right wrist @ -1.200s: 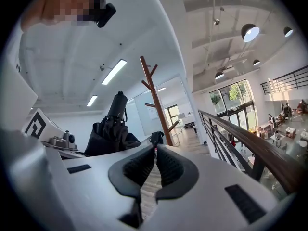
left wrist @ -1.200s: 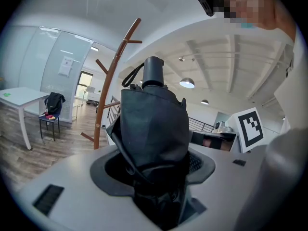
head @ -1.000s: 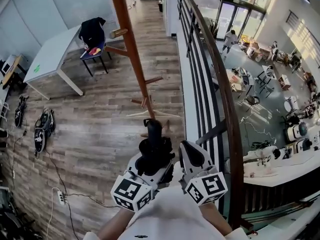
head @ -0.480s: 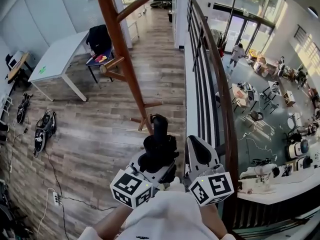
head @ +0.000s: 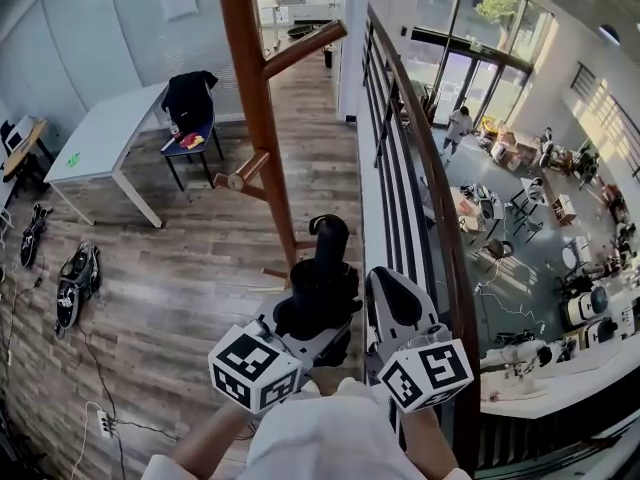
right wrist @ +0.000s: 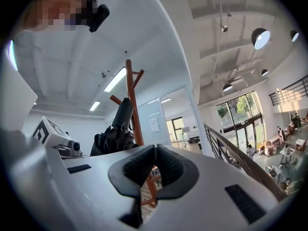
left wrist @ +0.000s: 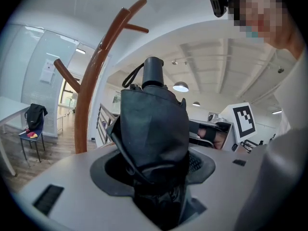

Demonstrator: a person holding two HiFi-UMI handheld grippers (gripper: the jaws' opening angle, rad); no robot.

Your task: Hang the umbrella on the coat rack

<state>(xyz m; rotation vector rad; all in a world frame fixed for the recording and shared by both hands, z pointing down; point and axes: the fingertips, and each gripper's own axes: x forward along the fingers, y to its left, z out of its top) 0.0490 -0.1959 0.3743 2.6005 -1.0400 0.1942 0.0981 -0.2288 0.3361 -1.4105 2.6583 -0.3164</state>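
One umbrella point(left wrist: 154, 124): we are pointing it lengthwise, handle up, at the rack point(head: 255, 98).
Left gripper point(left wrist: 156, 170): we are clamping the umbrella.
Right gripper point(right wrist: 154, 165): jaws together.

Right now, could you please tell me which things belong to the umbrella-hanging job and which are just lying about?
Job: umbrella, clamped in left gripper; coat rack; right gripper, shut, empty.
Lying about: table; jacket on chair; railing.
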